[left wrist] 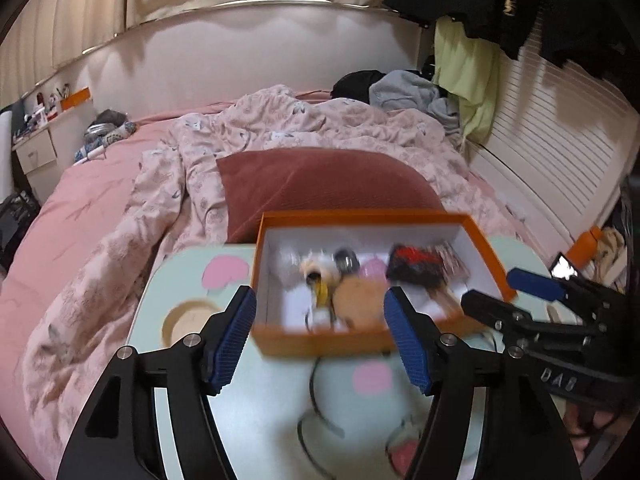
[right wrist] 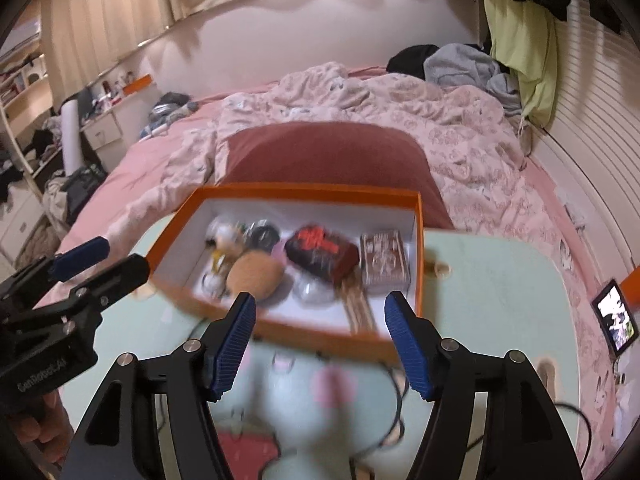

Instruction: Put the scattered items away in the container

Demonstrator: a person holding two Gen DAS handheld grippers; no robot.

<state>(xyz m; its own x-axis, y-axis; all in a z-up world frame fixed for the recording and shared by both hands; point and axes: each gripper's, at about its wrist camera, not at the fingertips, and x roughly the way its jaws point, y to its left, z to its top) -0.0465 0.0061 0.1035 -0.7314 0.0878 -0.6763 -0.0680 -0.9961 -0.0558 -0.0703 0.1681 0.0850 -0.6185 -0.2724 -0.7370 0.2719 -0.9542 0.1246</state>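
The orange box (right wrist: 419,256) sits toward the far edge of the pale green bench (right wrist: 496,280), its far side against a dark red cushion (right wrist: 320,152) on the bed (left wrist: 80,208). Inside lie a tan round plush (right wrist: 254,274), a black pouch with red print (right wrist: 322,252), a patterned card box (right wrist: 385,262) in the far right corner, and a small white and yellow figure (right wrist: 222,240); motion blur makes the smaller pieces hard to name. A thin black cable (left wrist: 314,384) trails over the bench near the box's near wall.

The left gripper (left wrist: 320,336) hovers before the near wall, its fingers (left wrist: 236,336) spread wide and grasping nothing. The right gripper (right wrist: 320,338) hangs over the near edge, its fingers (right wrist: 408,344) likewise spread and bare. A lit tablet (right wrist: 616,322) rests on the bed beyond the bench's right edge.
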